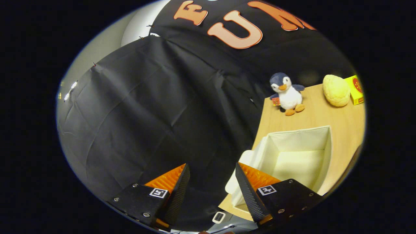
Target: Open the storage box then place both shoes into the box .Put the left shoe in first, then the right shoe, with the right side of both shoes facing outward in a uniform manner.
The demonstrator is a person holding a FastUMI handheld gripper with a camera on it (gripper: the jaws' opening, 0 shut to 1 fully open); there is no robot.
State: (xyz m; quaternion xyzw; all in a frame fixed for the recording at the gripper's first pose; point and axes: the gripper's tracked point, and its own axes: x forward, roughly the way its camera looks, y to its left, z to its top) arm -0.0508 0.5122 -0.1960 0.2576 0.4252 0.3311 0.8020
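My gripper (211, 170) is open, with nothing between its fingers, and it points mostly at the black cloth wall to the left of the table. The white fabric storage box (326, 152) stands open on the wooden table, just ahead of and beyond my right finger (248, 190). Its inside looks bare. A white flap, perhaps the box's lid (235, 185), hangs over the table's near left corner beside that finger.
The wooden table (344, 120) ends in a left edge close to the cloth wall (146, 107). At its far side sit a plush penguin (287, 94), a yellow round plush thing (336, 90) and a small yellow box (356, 88).
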